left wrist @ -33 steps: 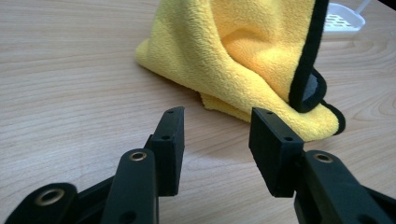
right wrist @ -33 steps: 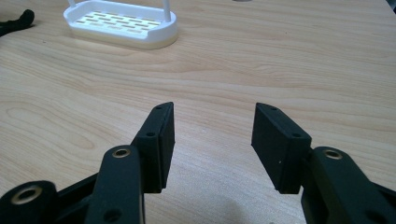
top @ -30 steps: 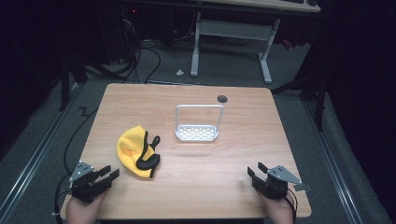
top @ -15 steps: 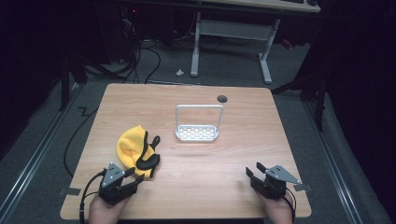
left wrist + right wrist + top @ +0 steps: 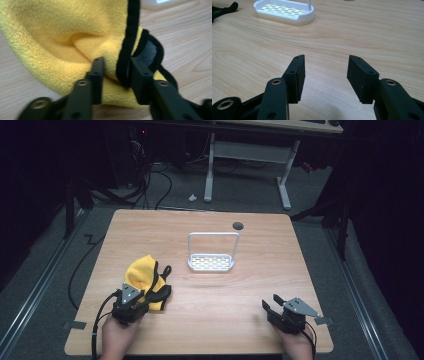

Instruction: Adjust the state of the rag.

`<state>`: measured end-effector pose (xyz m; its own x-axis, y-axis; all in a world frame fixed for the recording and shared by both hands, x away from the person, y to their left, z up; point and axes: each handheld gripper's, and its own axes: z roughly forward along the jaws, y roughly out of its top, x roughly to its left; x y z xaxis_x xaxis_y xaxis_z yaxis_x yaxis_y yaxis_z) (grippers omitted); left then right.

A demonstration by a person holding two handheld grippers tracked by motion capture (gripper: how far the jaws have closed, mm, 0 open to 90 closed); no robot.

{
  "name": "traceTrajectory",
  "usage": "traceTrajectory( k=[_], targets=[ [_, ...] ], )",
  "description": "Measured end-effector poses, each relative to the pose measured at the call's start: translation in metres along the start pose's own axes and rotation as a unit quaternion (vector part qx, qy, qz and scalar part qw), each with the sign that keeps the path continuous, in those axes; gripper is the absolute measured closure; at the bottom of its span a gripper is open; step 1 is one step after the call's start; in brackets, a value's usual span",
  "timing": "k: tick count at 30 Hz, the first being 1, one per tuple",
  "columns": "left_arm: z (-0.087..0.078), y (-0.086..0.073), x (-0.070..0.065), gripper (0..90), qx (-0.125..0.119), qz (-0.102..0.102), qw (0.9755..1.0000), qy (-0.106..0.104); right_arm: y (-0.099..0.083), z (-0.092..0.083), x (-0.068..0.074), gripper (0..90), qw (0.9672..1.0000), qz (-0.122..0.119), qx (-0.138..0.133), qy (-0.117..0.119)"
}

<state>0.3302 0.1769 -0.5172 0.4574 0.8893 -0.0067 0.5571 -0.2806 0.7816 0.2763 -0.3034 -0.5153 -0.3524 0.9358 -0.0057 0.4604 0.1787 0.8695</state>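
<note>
One second back the left tongs sat clear of the yellow cloth; now they have just been closing on its black-trimmed fold at the surface's front left, beginning the pickup. Right tongs wait open, empty.

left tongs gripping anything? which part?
The left tongs have just been closing on the yellow cloth, pinching a fold at its black-trimmed edge. The right tongs are open, with nothing in them.

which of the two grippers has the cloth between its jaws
The left gripper: its jaws have just been closing around a fold of the yellow cloth. The right gripper stands open over the bare table.
</note>
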Motion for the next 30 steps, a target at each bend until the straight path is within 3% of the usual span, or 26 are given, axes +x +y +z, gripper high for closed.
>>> traceTrajectory(
  k=[1,5,12,19,24,25,26,30],
  targets=[
    [0.000,-0.001,0.000,80.5,0.004,0.002,1.0000,0.001,0.000,0.000,0.000,49.1,1.0000,0.002,0.000,0.000],
    [0.000,-0.004,-0.003,85.4,0.008,0.009,0.9999,-0.003,0.000,0.001,-0.001,49.1,1.0000,0.002,0.000,0.001],
    [-0.004,-0.008,-0.012,86.3,0.010,0.018,0.9994,-0.029,0.000,0.001,0.001,49.1,1.0000,0.001,-0.001,0.001],
    [-0.007,-0.009,-0.036,86.4,0.013,0.034,0.9962,-0.079,0.000,0.001,0.001,49.1,1.0000,0.001,0.001,0.002],
    [-0.004,-0.008,-0.062,86.3,0.011,0.045,0.9910,-0.125,0.001,0.001,0.004,49.1,1.0000,-0.003,0.000,0.005],
    [-0.003,-0.008,-0.071,86.3,0.008,0.025,0.9897,-0.141,0.001,0.001,0.005,49.1,1.0000,-0.003,0.000,0.006],
    [-0.002,-0.007,-0.074,86.2,0.010,0.049,0.9881,-0.145,0.001,0.001,0.006,49.0,1.0000,-0.005,0.001,0.007],
    [0.005,-0.004,-0.095,81.9,0.005,0.052,0.9794,-0.195,0.002,0.003,0.012,49.0,0.9998,-0.011,0.001,0.013]
  ],
)
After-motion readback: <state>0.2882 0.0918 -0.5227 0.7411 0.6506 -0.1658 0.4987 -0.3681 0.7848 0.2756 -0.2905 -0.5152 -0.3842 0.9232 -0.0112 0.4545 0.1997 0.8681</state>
